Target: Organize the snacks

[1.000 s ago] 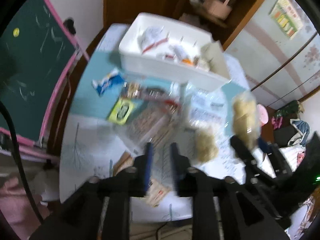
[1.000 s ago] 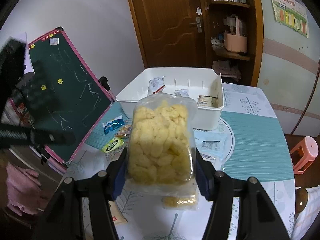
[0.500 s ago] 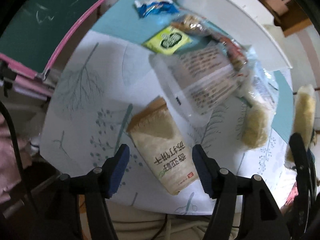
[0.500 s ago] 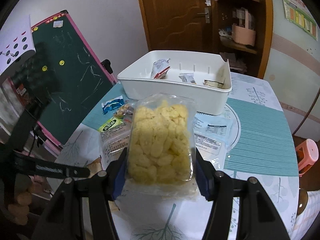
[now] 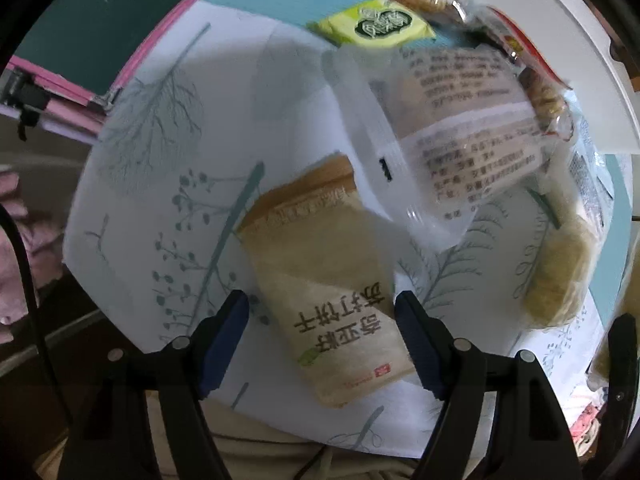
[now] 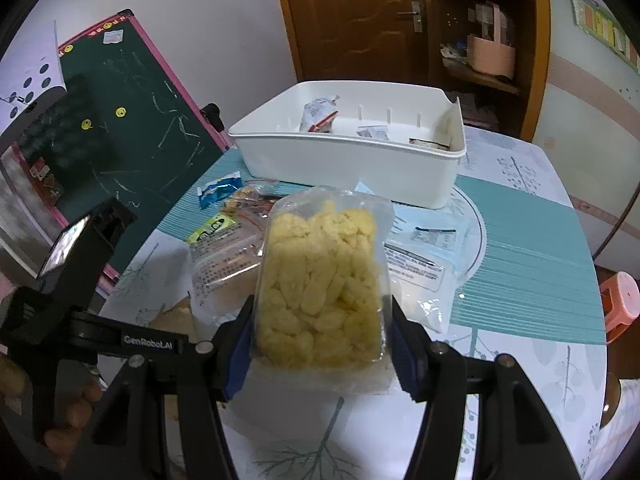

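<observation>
Two hand-held tools are at work over a round table point(image 5: 168, 184) covered in a white cloth printed with leaves. The left tool point(image 5: 322, 312) points straight down, its blue-padded jaws opening, one on each side of a flat beige cracker packet with dark printed characters point(image 5: 324, 304). The pads stand clear of the packet's edges, so nothing is gripped. The packet lies flat on the table directly beneath this tool, its long axis running away from the jaws and tilted a little to the left, so the jaws span its narrow width. Just beyond its far end lies a clear plastic bag with printed text point(image 5: 448, 136), then a small yellow-green sachet point(image 5: 376, 26).

The right tool point(image 6: 322, 344) is clenched on a clear bag of pale yellow puffed snacks point(image 6: 320, 284), held above the table. Further off stands a white rectangular plastic bin point(image 6: 344, 160) that already holds a few packets.
</observation>
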`<action>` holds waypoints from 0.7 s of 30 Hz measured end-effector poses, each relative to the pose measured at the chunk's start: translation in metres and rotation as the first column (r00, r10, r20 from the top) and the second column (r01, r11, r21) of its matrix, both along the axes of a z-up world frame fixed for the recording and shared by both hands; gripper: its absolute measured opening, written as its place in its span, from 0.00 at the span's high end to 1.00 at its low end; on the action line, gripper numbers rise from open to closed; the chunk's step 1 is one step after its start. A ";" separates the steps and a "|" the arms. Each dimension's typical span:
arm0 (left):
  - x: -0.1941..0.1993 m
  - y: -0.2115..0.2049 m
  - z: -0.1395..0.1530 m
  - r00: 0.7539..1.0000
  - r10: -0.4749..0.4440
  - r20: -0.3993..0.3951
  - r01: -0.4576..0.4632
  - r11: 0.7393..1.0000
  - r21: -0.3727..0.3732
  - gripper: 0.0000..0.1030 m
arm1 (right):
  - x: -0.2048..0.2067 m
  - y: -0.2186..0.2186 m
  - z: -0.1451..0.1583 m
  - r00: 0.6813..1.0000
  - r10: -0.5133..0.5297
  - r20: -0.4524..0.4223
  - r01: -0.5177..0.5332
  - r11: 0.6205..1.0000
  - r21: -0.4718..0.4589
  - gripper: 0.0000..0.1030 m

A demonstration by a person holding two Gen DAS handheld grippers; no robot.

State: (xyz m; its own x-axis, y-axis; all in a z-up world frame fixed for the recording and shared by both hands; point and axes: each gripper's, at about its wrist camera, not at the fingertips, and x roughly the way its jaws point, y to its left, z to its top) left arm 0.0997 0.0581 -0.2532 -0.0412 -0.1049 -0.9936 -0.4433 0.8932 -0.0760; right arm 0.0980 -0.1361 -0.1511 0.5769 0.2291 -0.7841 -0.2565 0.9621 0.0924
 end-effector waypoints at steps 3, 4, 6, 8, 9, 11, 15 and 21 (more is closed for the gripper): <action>-0.003 -0.005 0.004 0.999 -0.040 0.030 0.039 0.999 0.017 0.43 | 0.002 -0.003 -0.003 1.000 -0.008 -0.009 0.008 1.000 -0.002 0.42; -0.004 -0.005 0.004 0.999 -0.042 0.034 0.042 0.999 -0.011 0.44 | 0.002 -0.004 -0.004 1.000 -0.011 -0.012 0.011 1.000 -0.001 0.42; -0.008 -0.004 0.007 0.998 -0.048 0.046 0.049 0.999 -0.011 0.45 | 0.003 -0.005 -0.004 1.000 -0.014 -0.013 0.014 1.000 0.001 0.42; -0.013 -0.004 0.016 0.995 -0.067 0.069 0.068 0.998 -0.005 0.45 | 0.003 -0.005 -0.003 1.000 -0.016 -0.009 0.016 1.000 0.002 0.42; -0.013 -0.002 0.022 0.994 -0.072 0.077 0.073 0.997 -0.012 0.45 | 0.002 -0.005 -0.002 1.000 -0.015 -0.008 0.015 1.000 0.003 0.42; -0.015 -0.003 0.040 0.990 -0.088 0.112 0.091 0.996 -0.016 0.45 | 0.002 -0.004 0.000 1.000 -0.011 -0.004 0.011 1.000 0.005 0.42; -0.018 -0.008 0.096 0.960 -0.162 0.226 0.167 0.986 0.000 0.45 | 0.003 -0.002 0.012 1.000 -0.005 0.014 0.005 1.000 0.019 0.42; 0.015 -0.030 0.190 0.843 -0.330 0.425 0.303 0.944 0.132 0.45 | 0.023 -0.003 0.053 0.998 -0.007 0.070 0.003 0.998 0.056 0.42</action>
